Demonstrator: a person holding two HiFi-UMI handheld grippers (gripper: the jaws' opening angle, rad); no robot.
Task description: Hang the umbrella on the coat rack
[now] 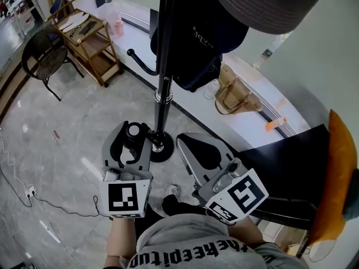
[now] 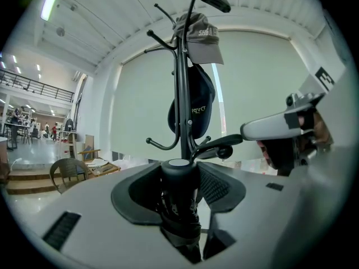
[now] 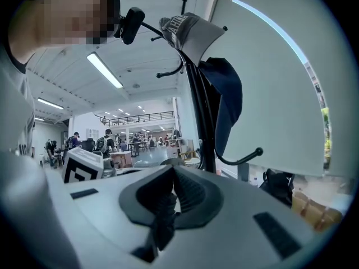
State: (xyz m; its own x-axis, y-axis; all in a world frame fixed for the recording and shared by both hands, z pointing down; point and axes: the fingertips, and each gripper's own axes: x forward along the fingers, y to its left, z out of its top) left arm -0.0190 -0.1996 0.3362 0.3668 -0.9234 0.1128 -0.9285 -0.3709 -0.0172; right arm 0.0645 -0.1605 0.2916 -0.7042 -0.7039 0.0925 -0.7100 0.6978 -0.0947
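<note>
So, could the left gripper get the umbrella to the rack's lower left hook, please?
Probably yes: the left gripper, shut on the umbrella, faces that bare hook on the rack, with nothing between them.

A black folded umbrella [image 2: 179, 203] is held upright between the closed jaws of the left gripper [image 2: 180, 175], its round end cap uppermost. Just beyond it stands the black coat rack [image 2: 182, 94]: 1 upright pole with curved hooks and a round base.
</note>
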